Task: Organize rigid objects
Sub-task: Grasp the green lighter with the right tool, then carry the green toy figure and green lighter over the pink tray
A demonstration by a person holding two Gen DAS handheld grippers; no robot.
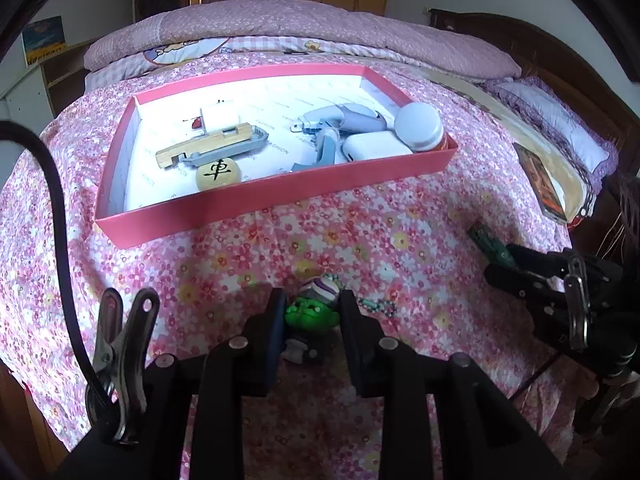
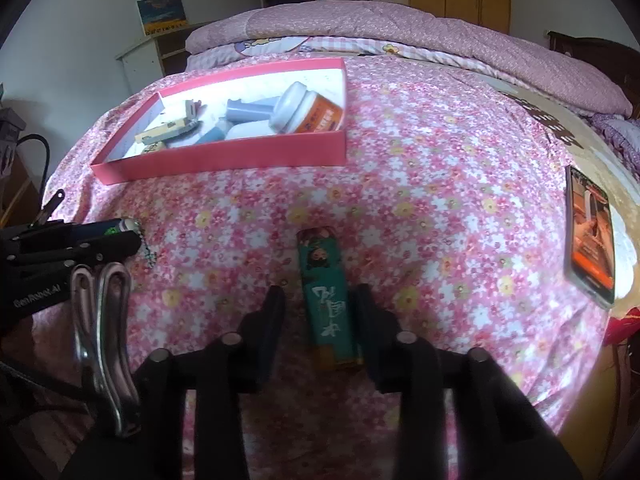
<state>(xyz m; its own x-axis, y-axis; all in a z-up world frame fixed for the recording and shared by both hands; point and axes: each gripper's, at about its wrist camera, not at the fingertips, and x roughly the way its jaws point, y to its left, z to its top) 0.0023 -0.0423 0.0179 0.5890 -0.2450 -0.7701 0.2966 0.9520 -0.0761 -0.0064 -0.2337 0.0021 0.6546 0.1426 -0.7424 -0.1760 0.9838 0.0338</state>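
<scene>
In the left wrist view my left gripper (image 1: 312, 316) is shut on a small green toy figure (image 1: 306, 311) with a striped cap and a bead chain (image 1: 376, 306), just above the flowered bedsheet. The right wrist view shows that same gripper (image 2: 134, 236) at the left edge. A teal lighter (image 2: 326, 300) lies lengthwise on the sheet between the fingers of my right gripper (image 2: 320, 304). The right pad is against it, but a strip of sheet shows by the left pad. A pink box (image 1: 280, 200) further back holds a bottle (image 1: 420, 124), a round chess piece (image 1: 218, 174) and other small items.
A phone (image 2: 590, 240) lies on the bed to the right, near the edge. A folded pink quilt (image 1: 304, 28) runs along the far side behind the box (image 2: 224, 160). A pillow (image 1: 552, 120) and a dark headboard are at far right. A black cable (image 1: 60, 208) hangs on the left.
</scene>
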